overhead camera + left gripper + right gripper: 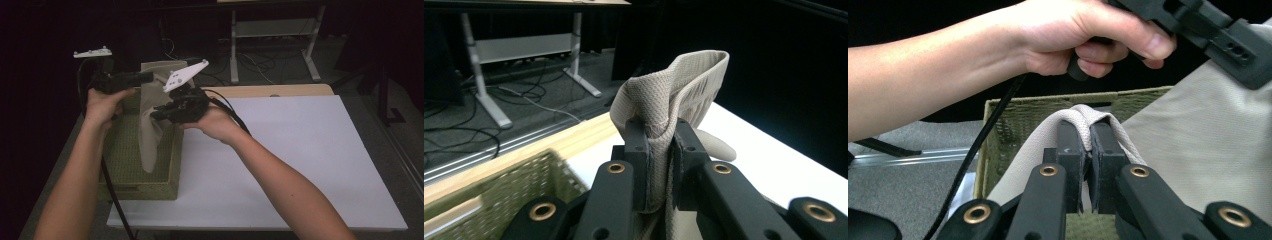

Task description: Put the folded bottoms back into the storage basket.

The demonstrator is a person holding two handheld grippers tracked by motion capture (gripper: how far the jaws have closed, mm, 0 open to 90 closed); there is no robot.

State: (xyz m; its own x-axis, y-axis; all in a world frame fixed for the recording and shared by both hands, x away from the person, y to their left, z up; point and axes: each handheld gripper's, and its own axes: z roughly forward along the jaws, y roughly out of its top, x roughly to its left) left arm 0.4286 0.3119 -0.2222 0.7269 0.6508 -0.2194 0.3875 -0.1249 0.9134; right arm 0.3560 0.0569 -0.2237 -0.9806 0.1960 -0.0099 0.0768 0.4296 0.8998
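Two grippers are both clamped on the same beige cloth [150, 120], and I hold it lifted above the green woven basket [125, 155]. My left gripper [659, 150] has its jaws pinched tight on a bunched fold of the fabric, which puffs up above the jaw tips and curls over to the right in the left gripper view. My right gripper [1087, 150] is likewise closed on a rolled edge of the cloth, which arches over the jaw tips in the right gripper view. From the high view the left gripper [145, 76] grips the cloth's upper edge and the right gripper [159, 114] bites it lower down and to the right, the two close together. The cloth hangs between them in a long tapering drape whose tip reaches down into the basket. The basket sits at the left end of a white board [300, 165] laid on the table.
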